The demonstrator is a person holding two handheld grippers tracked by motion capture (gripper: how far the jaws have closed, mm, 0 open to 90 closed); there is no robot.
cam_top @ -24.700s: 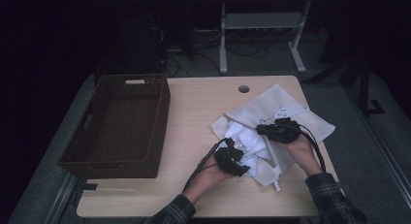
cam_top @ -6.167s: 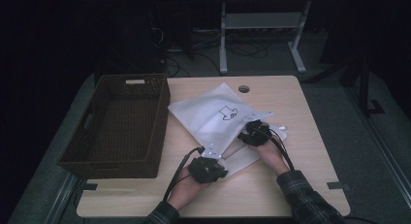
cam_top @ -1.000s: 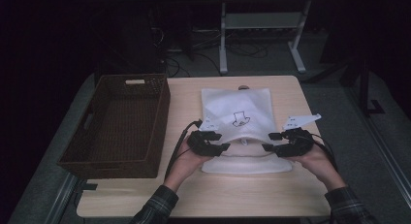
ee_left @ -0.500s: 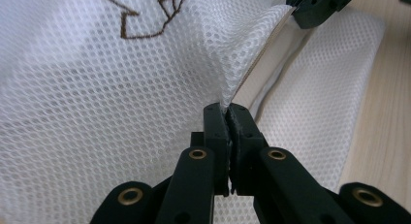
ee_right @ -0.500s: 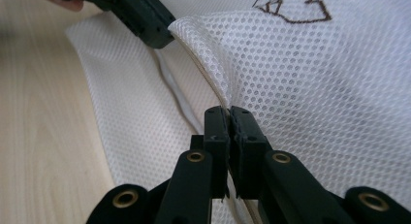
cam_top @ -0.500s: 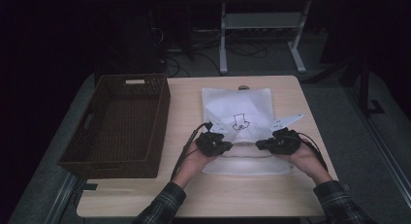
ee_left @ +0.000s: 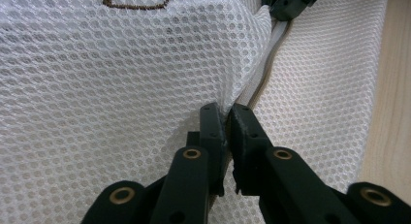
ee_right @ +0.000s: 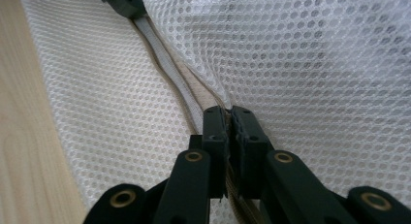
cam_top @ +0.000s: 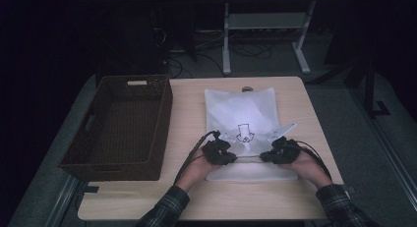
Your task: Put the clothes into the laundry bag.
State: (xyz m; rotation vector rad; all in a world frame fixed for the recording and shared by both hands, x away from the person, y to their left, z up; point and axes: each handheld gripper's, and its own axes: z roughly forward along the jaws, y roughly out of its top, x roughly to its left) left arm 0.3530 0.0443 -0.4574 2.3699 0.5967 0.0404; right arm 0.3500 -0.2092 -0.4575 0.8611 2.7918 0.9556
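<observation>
White mesh bag (cam_top: 241, 119) lies flat on counter (cam_top: 187, 114), R of brown wicker basket (cam_top: 120, 126). L gripper (cam_top: 220, 152) and R gripper (cam_top: 281, 151) sit at bag's near end, well apart, each w/ jaws clamped on upper mesh layer next to zipper (ee_right: 160, 54). Both jaws have just been closing, mesh between them. Clamped layer is pulled up off lower layer. Arrow print (cam_top: 244, 132) sits btw. the grippers.
</observation>
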